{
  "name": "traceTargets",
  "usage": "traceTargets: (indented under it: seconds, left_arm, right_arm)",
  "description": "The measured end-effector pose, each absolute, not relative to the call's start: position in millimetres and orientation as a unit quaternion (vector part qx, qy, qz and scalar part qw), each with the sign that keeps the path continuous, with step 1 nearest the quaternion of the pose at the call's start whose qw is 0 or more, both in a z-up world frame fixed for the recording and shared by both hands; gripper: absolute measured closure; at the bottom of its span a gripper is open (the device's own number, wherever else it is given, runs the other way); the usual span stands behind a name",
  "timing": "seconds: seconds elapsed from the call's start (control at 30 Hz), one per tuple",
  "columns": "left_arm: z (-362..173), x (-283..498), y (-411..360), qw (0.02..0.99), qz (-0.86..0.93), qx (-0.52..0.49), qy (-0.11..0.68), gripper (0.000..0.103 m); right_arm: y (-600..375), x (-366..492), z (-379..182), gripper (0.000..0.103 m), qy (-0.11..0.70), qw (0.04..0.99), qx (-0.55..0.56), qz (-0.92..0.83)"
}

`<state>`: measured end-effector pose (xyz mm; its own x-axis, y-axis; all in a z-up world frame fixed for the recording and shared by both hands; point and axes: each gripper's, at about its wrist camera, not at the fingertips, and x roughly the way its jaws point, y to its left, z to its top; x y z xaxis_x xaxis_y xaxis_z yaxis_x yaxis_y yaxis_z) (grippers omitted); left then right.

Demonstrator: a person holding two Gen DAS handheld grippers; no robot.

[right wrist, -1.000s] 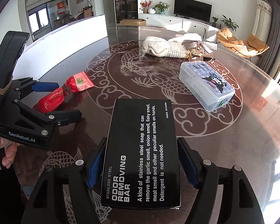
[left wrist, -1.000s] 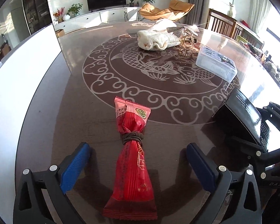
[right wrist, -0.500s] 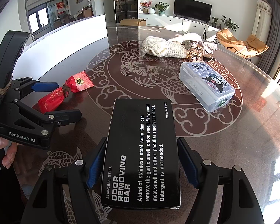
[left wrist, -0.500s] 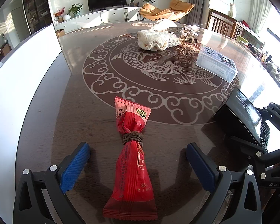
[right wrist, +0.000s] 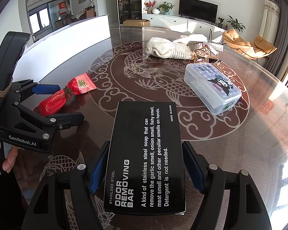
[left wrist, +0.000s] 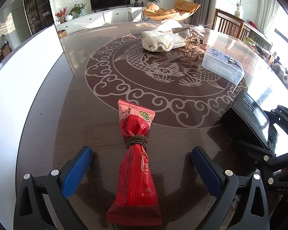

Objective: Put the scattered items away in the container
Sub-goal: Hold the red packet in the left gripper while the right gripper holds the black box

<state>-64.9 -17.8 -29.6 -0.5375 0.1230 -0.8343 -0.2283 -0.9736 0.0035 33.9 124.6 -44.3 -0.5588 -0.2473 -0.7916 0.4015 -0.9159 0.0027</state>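
nothing has shifted since the earlier frames: both grippers stay put over the round table [left wrist: 86, 99]. the left gripper [left wrist: 142, 164] stays spread wide, its blue pads on either side of the red snack packet [left wrist: 137, 172] without touching it; the packet lies flat on the table. the right gripper [right wrist: 146, 170] still has its pads against the two long sides of the black box [right wrist: 146, 157], gripping it. the clear lidded container [right wrist: 213, 88] sits further back, near the cream cloth [right wrist: 167, 48].
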Motion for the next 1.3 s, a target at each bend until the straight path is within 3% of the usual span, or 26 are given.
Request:
traceTargets:
  seconds: [1.23, 1.27, 1.3]
  left_arm:
    - [-28.3, -64.4, -17.7, 0.126, 0.868, -0.476, 0.068, 0.000]
    - [-26.8, -64.3, -18.5, 0.126, 0.870, -0.472, 0.067, 0.004]
    - [-24.3, -63.6, -19.7, 0.127, 0.874, -0.464, 0.065, 0.023]
  right_arm:
    - [124.8, 33.5, -44.3, 0.030, 0.088, 0.185, 0.432, -0.878]
    - [125.3, 33.8, -44.1, 0.030, 0.088, 0.184, 0.431, -0.879]
    - [126.2, 34.1, -44.0, 0.033, 0.089, 0.178, 0.430, -0.880]
